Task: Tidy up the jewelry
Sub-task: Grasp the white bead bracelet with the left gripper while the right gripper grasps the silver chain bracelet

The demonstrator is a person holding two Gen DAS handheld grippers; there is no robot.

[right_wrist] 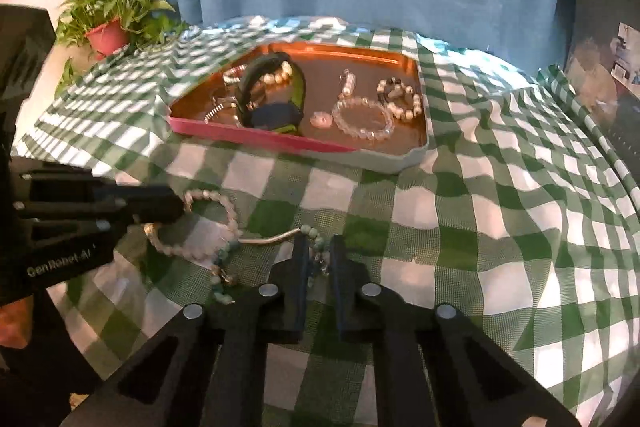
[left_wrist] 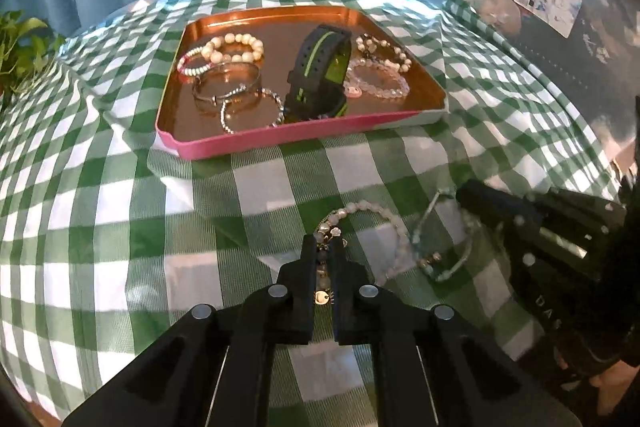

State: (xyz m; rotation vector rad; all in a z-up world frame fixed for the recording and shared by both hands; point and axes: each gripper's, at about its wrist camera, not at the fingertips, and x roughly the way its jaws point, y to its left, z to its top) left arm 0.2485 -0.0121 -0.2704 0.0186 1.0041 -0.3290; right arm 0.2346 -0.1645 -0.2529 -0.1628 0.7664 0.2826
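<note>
The green-checked tablecloth (left_wrist: 120, 227) carries a pink-rimmed tray (left_wrist: 280, 143) at the far side, already holding a black-and-green watch (left_wrist: 320, 75) and several bracelets. Two bracelets lie tangled on the near cloth, well short of the tray. The left gripper (left_wrist: 323, 251) is clenched on the white bead bracelet (left_wrist: 384, 223) at its left end; the right gripper (right_wrist: 319, 259) is pinched on the turquoise cord bracelet (right_wrist: 228, 251) (its cord runs left, across the white one). Each must pull apart sideways before travelling far toward the tray.
</note>
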